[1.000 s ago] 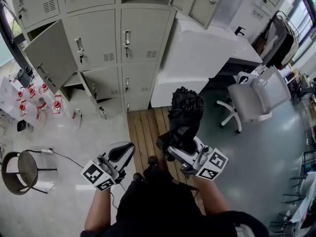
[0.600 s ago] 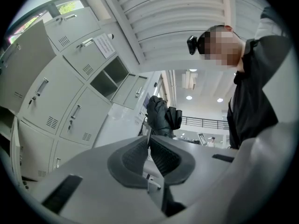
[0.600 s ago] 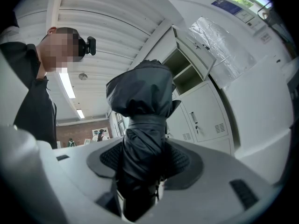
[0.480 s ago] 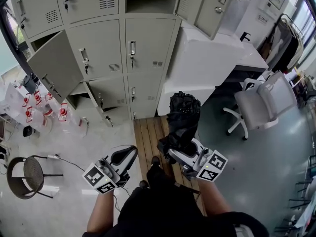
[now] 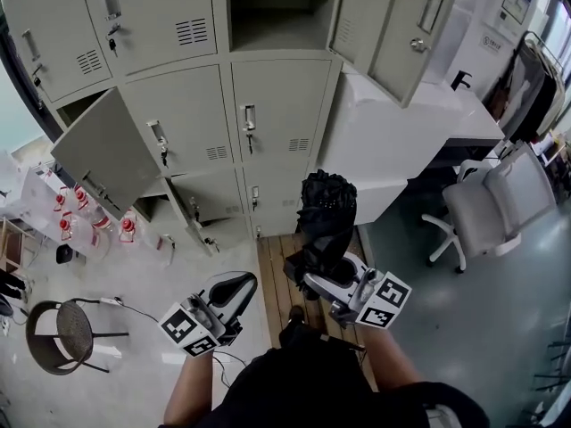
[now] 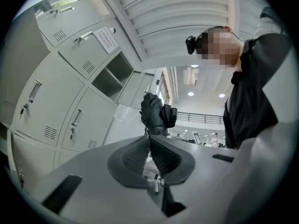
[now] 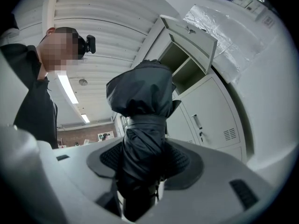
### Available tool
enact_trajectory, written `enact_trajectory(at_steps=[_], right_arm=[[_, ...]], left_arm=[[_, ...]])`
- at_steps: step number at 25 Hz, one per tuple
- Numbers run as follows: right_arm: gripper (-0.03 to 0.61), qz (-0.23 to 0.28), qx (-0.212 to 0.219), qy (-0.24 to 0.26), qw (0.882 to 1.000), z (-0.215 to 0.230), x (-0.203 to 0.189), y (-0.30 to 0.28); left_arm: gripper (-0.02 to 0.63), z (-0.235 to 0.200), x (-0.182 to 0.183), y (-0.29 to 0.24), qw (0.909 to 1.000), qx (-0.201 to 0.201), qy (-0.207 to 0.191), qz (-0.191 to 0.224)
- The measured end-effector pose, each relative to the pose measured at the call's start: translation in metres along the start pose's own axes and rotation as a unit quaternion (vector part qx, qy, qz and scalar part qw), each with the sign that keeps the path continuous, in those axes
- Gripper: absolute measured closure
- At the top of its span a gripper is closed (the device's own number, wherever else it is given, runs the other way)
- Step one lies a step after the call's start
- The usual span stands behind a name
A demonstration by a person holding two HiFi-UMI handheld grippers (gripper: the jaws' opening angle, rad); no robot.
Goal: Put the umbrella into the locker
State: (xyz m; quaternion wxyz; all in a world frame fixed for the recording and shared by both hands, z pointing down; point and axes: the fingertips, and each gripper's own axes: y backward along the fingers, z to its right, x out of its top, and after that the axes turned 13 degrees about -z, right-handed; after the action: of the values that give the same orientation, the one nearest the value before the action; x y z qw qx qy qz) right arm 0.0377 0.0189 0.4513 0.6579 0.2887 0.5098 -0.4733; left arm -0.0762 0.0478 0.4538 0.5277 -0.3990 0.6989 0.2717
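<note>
A folded black umbrella (image 5: 324, 224) stands upright in my right gripper (image 5: 314, 272), whose jaws are shut on its lower part; in the right gripper view the umbrella (image 7: 141, 125) fills the middle. My left gripper (image 5: 234, 288) hangs lower left, shut with nothing in it, and the umbrella (image 6: 155, 114) shows beyond its closed jaws. The grey locker bank (image 5: 277, 105) stands ahead. An open compartment (image 5: 277, 12) with its door (image 5: 393, 25) swung right is at the top, above and beyond the umbrella.
Another locker door (image 5: 107, 154) hangs open at the left, with a low open one (image 5: 192, 226) beneath. A white desk (image 5: 401, 127) and office chair (image 5: 486, 212) stand right. A round stool (image 5: 58, 333) and a floor cable (image 5: 134, 306) lie left. Wooden planks (image 5: 281, 275) run underfoot.
The lockers have drawn nearer and lower in the head view, the top open compartment now in full sight. Both grippers keep their hold and place before me.
</note>
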Motion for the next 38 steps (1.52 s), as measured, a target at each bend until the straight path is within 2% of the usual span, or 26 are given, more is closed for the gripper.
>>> enact_trajectory(at_steps=[8, 14, 21, 25, 30, 38], right_arm=[[0.341, -0.013, 0.003, 0.013, 1.000, 0.062, 0.045, -0.027], [0.341, -0.035, 0.003, 0.010, 0.999, 0.106, 0.072, -0.041], [0.341, -0.040, 0.006, 0.052, 0.998, 0.142, 0.094, -0.053], [0.342, -0.053, -0.017, 0.060, 0.997, 0.163, 0.103, -0.062], [0.341, -0.058, -0.046, 0.063, 0.995, 0.184, 0.122, -0.079], [0.342, -0.039, -0.099, 0.102, 0.989, 0.196, 0.196, -0.102]], left_arm=[[0.586, -0.061, 0.042, -0.042, 0.9997, 0.021, -0.015, 0.004], [0.586, -0.113, 0.070, -0.063, 0.9986, 0.047, -0.009, 0.022], [0.586, -0.143, 0.075, -0.106, 0.9985, 0.044, -0.019, 0.027], [0.586, -0.150, 0.082, -0.120, 0.9984, 0.044, -0.032, 0.016], [0.586, -0.158, 0.108, -0.130, 0.9979, 0.034, -0.053, 0.017], [0.586, -0.183, 0.174, -0.144, 0.9921, 0.042, -0.119, -0.003]])
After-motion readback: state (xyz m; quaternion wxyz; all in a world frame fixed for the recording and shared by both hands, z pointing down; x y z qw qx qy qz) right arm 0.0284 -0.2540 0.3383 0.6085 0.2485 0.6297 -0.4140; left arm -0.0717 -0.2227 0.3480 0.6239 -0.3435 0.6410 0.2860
